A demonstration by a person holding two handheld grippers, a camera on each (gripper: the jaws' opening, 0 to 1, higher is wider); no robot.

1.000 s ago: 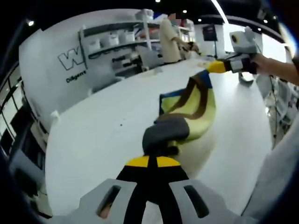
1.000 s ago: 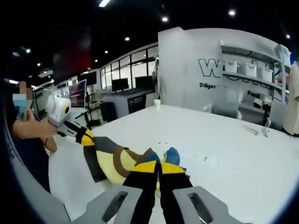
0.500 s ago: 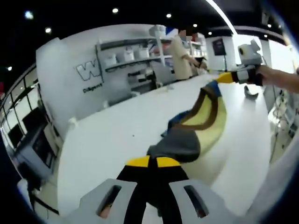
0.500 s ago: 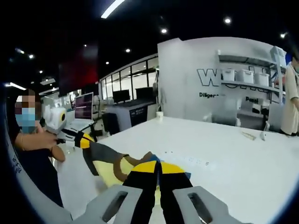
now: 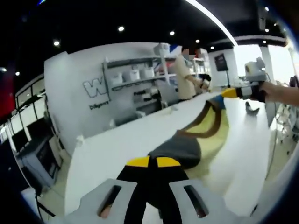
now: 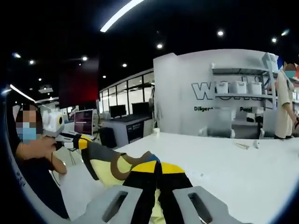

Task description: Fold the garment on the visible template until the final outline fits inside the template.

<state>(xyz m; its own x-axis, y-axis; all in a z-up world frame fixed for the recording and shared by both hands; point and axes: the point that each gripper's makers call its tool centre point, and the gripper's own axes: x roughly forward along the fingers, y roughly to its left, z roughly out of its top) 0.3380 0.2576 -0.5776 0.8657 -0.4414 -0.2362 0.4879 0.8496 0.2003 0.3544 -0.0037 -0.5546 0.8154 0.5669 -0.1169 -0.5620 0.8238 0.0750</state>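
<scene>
- The garment (image 5: 198,140) is a yellow piece with brown bands, a grey end and a touch of blue. It hangs stretched in the air between the two grippers, above the white counter (image 5: 117,149), with none of it seen resting flat.
- In the left gripper view the grey end bunches right at the tips of the left gripper (image 5: 149,162). Its jaws are closed on that cloth, and the fabric runs away from them to the far right.
- At the far right of that view the right gripper (image 5: 236,92), held by a hand (image 5: 275,92), pinches the opposite end. In the right gripper view its own jaws (image 6: 156,167) are likewise clamped on the cloth, the yellow and brown folds spilling out to the left.
- There the left gripper (image 6: 79,141) appears at the left, gripping the grey end in the person's hand (image 6: 39,147).
- The template named in the task cannot be made out on the counter in either view. A few small marks sit on the counter surface, too small to read.
- Judged step: the garment is lifted and pulled taut, ready to be laid out or folded over; no fold looks finished.
- The next move seems to call for lowering both ends together, keeping the tension even so the cloth lands flat over the template, and only then releasing.
- Behind the far counter edge stand a shelf with white tubs (image 5: 135,74) and another person (image 5: 186,79).
</scene>
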